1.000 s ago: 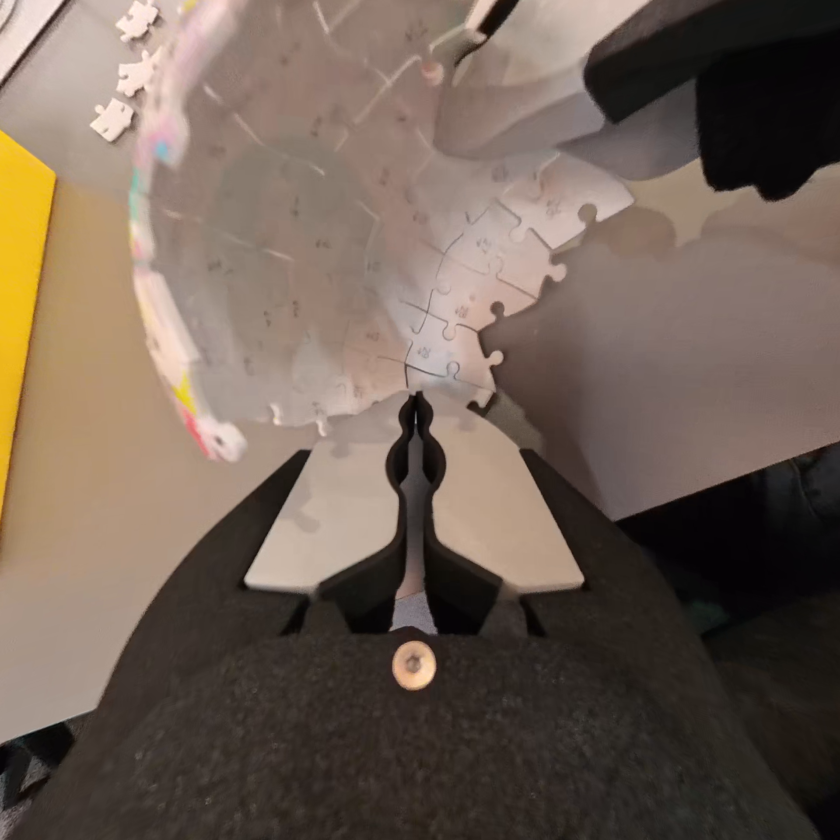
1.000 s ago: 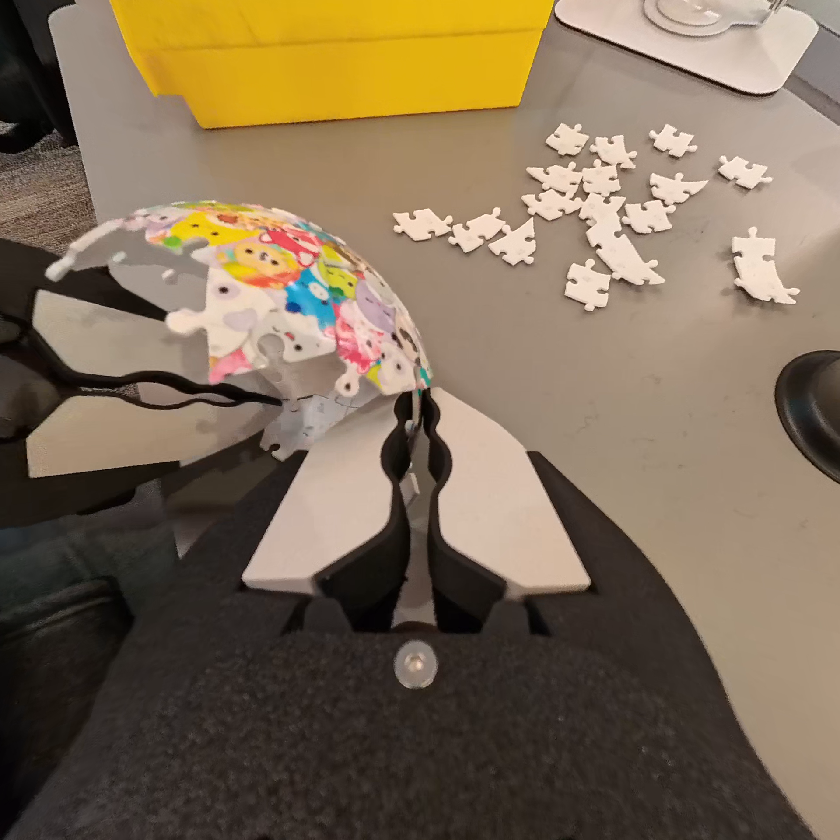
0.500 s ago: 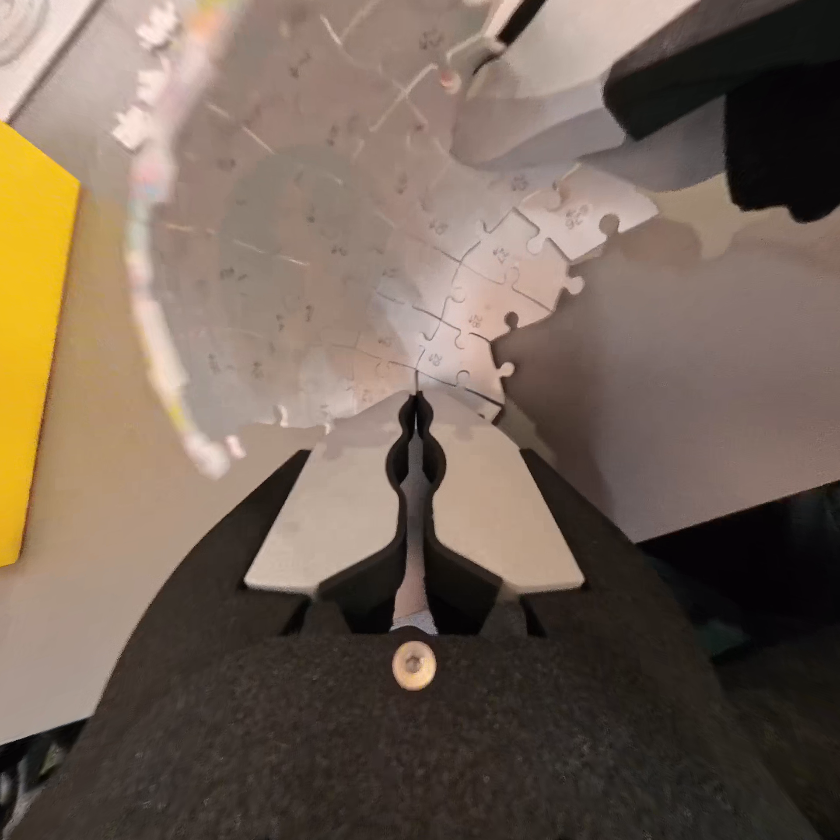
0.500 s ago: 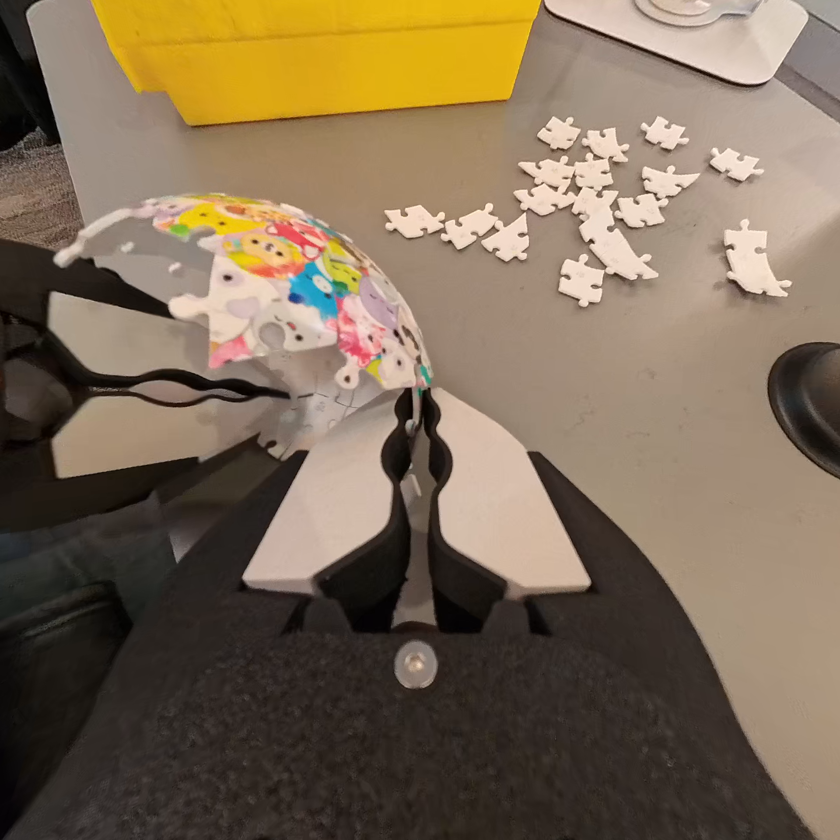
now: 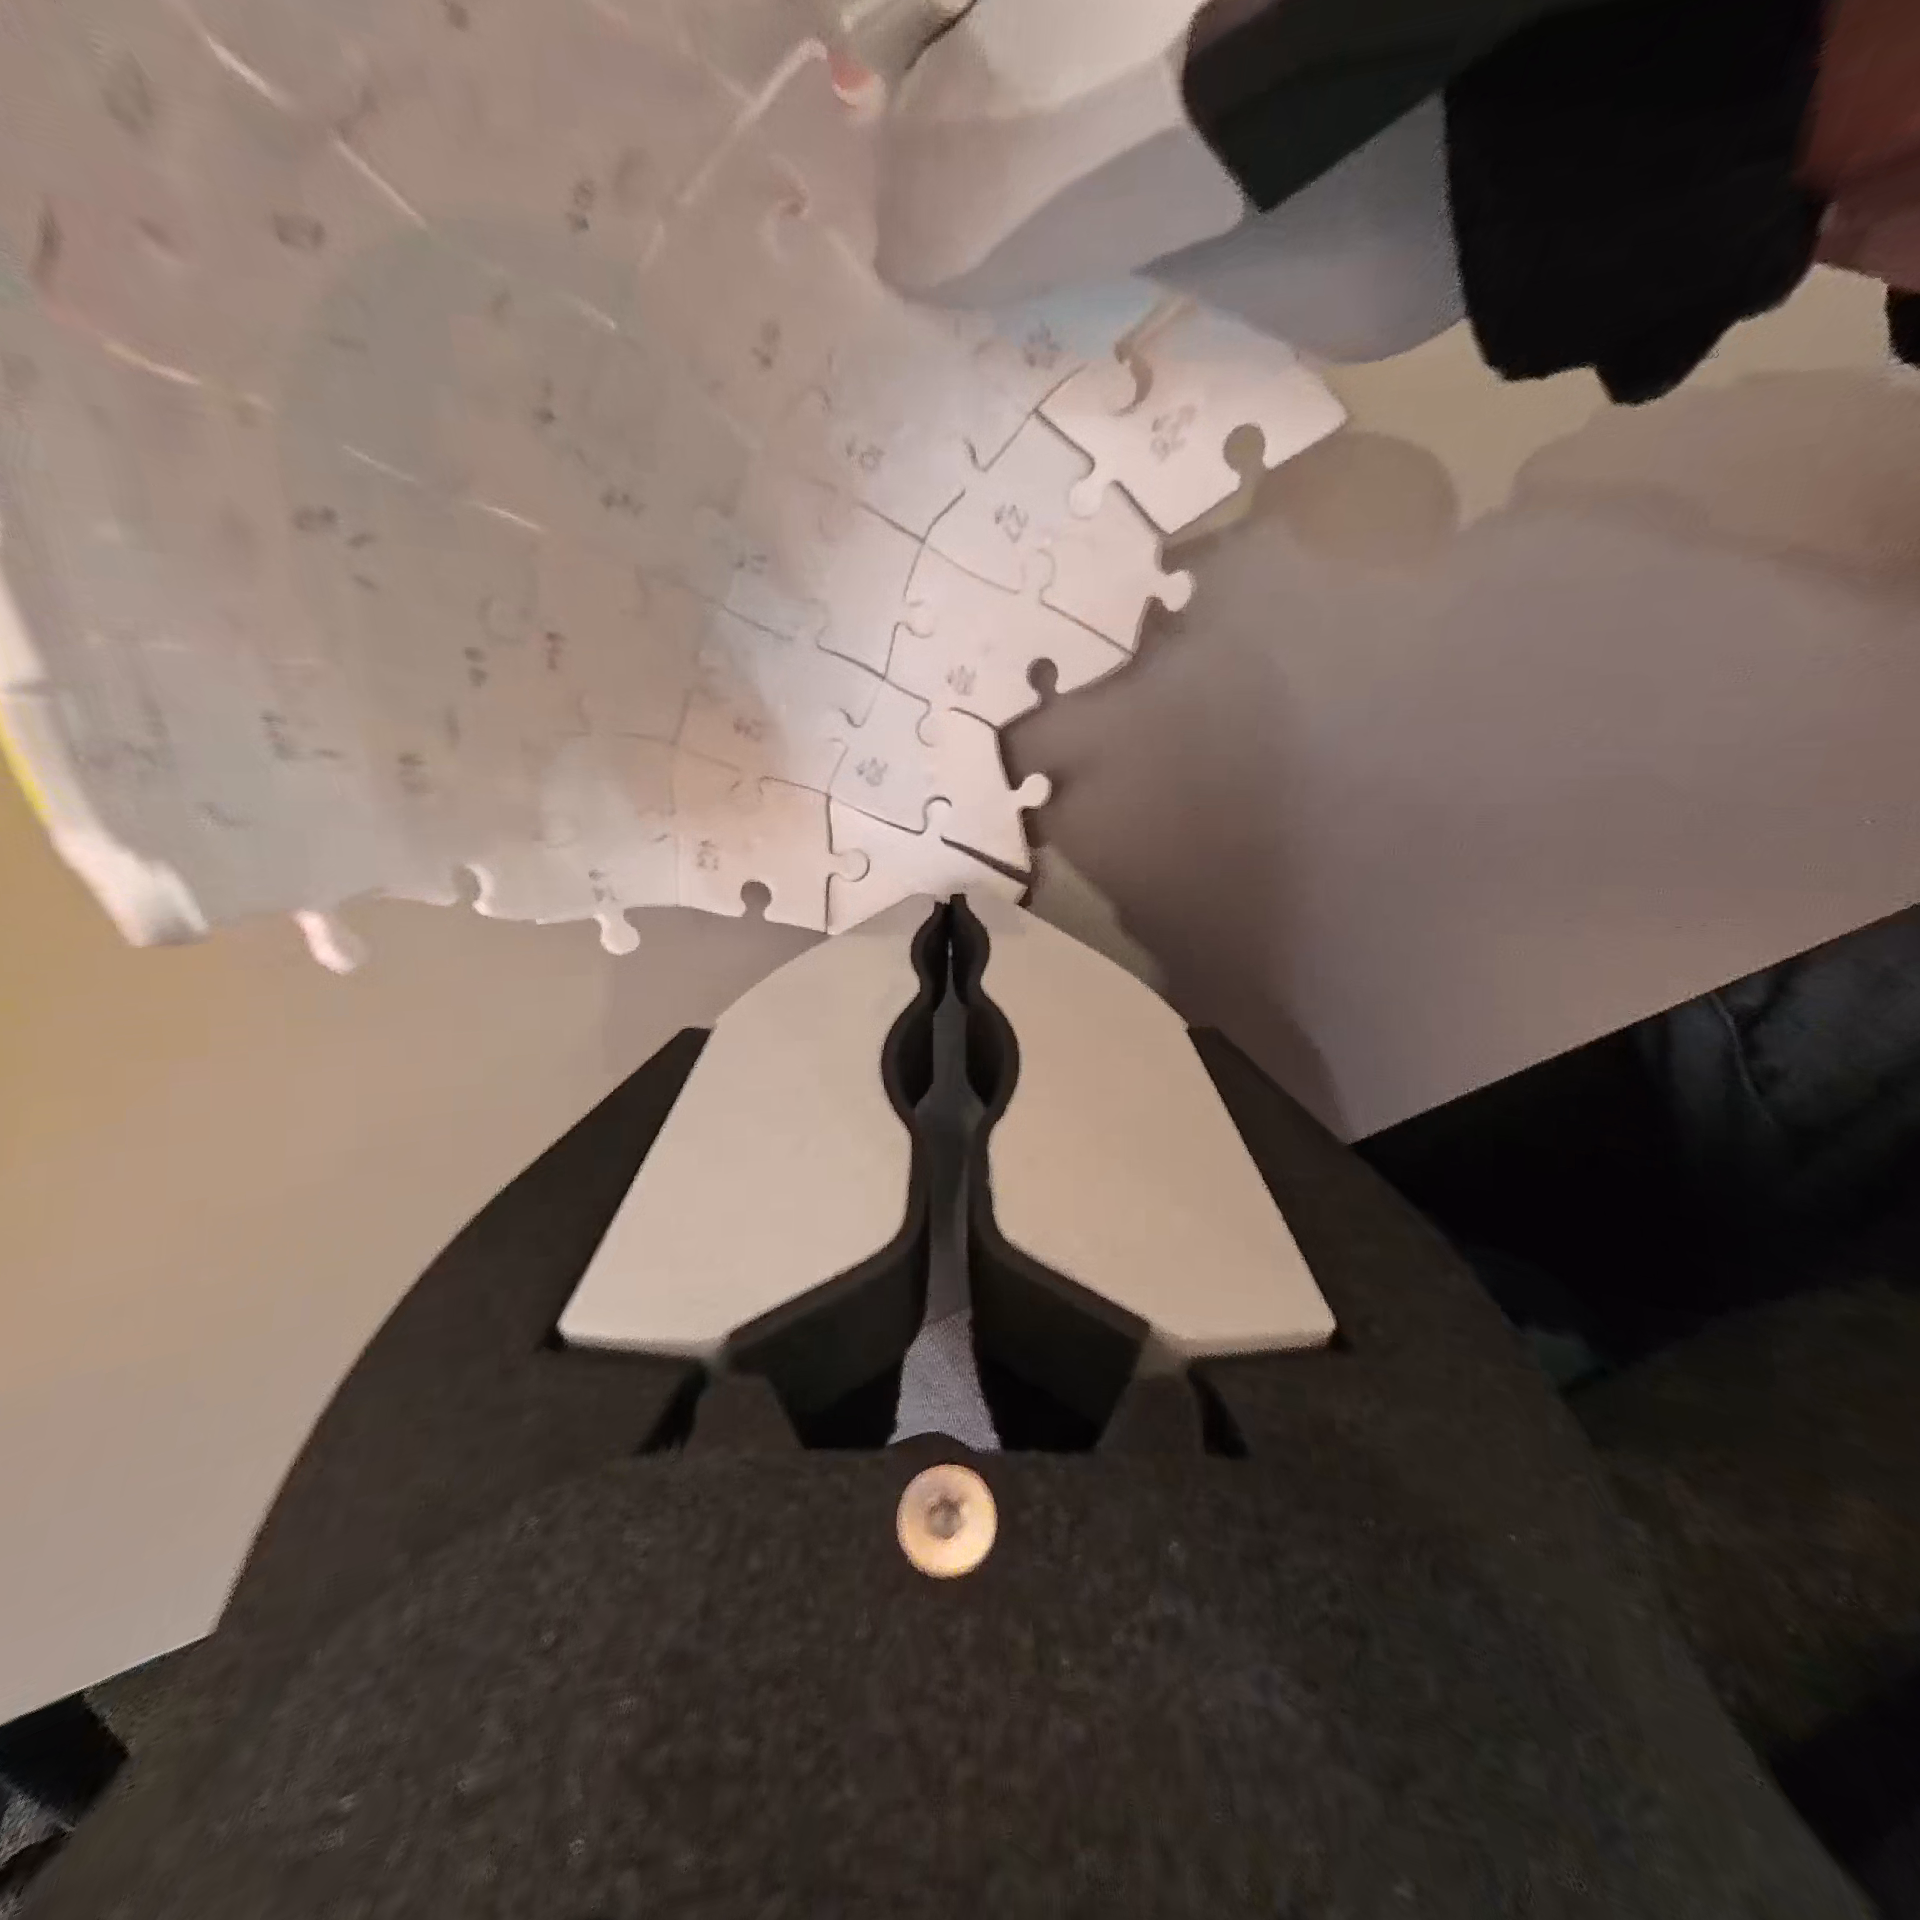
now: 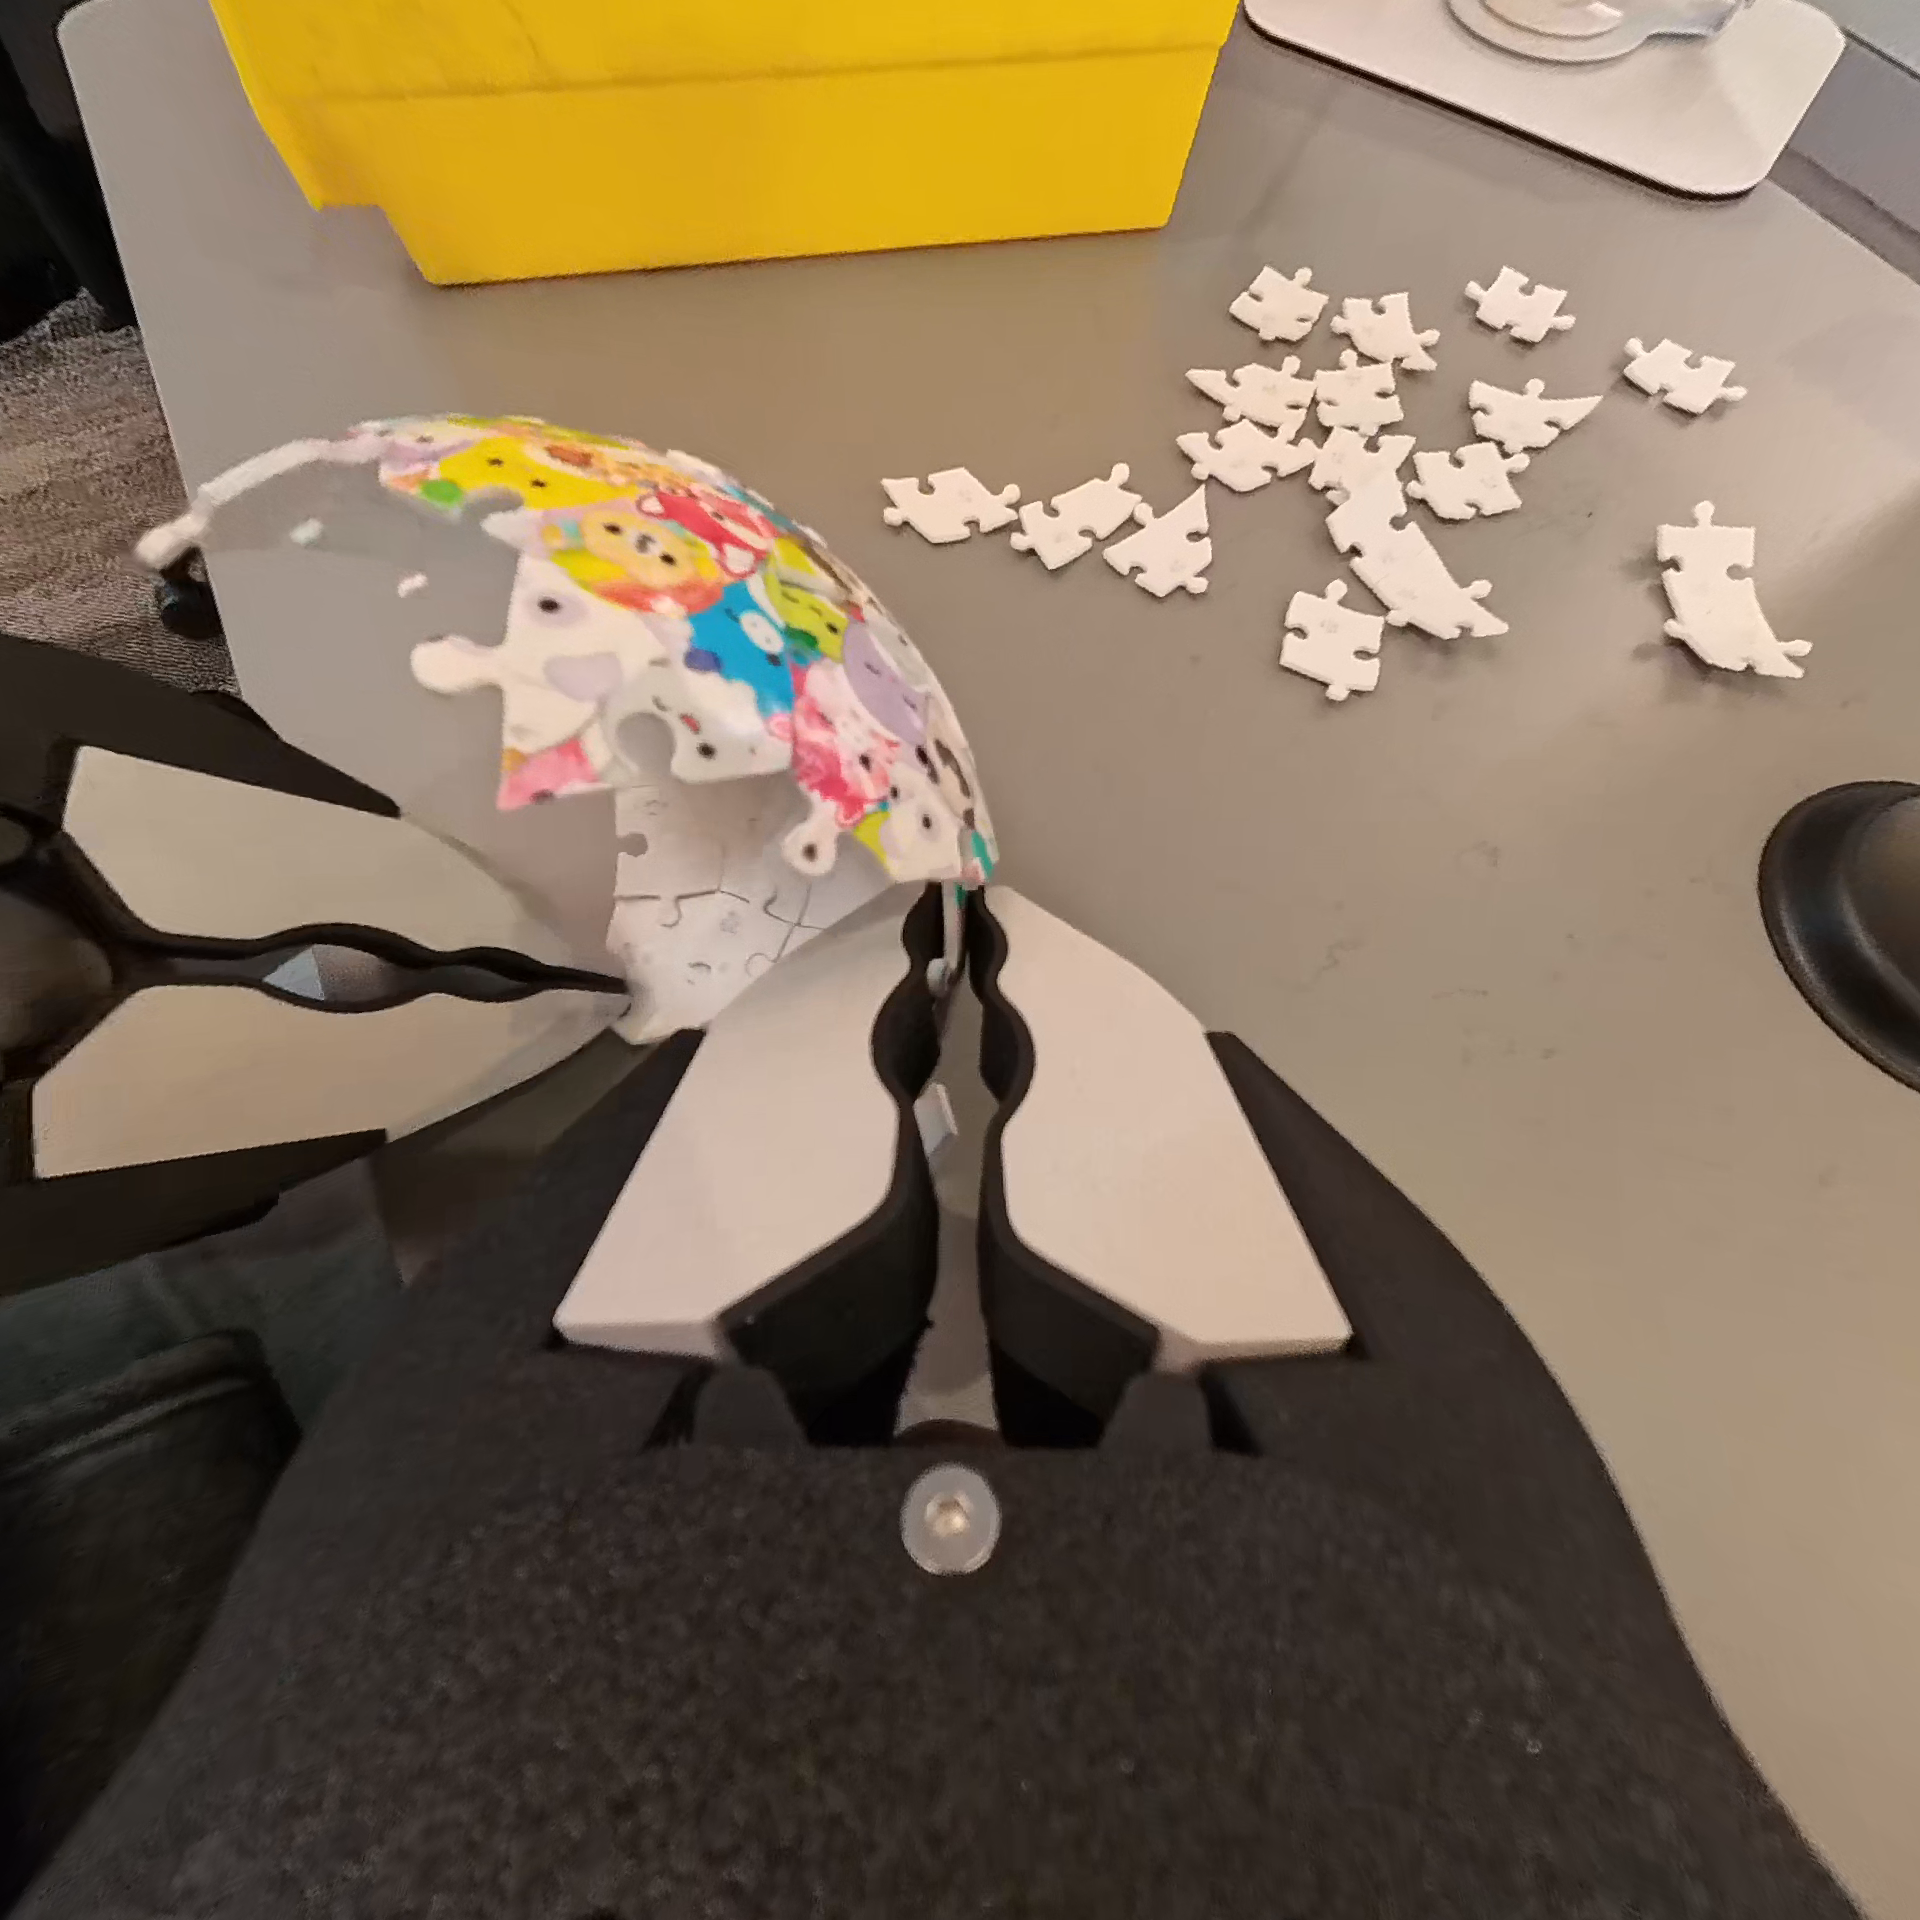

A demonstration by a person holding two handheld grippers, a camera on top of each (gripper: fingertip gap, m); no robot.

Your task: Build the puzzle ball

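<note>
Grey table [image 6: 1351, 935], puzzle ball shell [image 6: 727, 623] now nearer left gripper [image 5: 954, 914].

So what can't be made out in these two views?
- Puzzle shell, left wrist view: its far inner side is motion-blurred and cut off by the top and left edges.
- Right gripper, own view: the held edge is hidden between its fingers.
- Loose pieces, right wrist view: printed sides face down.
- Yellow bin: contents cut off by the top edge.
</note>
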